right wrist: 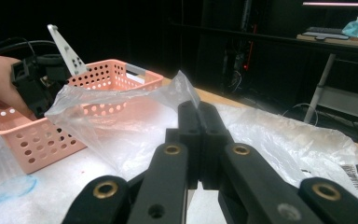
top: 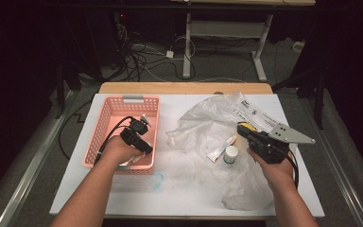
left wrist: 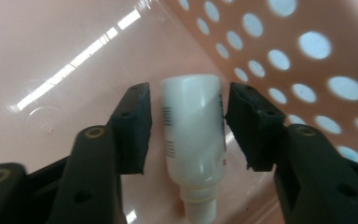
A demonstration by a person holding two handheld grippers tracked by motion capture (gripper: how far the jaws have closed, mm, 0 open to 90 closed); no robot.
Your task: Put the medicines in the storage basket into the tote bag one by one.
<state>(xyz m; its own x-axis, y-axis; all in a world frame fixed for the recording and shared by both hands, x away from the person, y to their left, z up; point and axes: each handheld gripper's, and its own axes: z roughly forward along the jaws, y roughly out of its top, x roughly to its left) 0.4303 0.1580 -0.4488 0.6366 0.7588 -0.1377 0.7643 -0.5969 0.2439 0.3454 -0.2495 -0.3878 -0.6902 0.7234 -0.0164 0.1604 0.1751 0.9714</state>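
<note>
Your left gripper [left wrist: 189, 119] sits inside the pink perforated plastic basket [left wrist: 307, 56], jaws apart w/ the white plastic bottle [left wrist: 193, 135] between, pads not touching.

Bright overhead light on the table [top: 189, 189], dark surroundings; streaky glare and blur inside the basket [left wrist: 51, 70].

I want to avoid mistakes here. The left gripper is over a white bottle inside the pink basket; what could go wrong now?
1. The white bottle lies between the left gripper pads with gaps on both sides; being round, it may roll or slip when squeezed.
2. It lies close to the pink basket wall, so one jaw could catch there.
3. The right gripper, shut on the plastic bag, may drag the small jar and tube if pulled.
</note>
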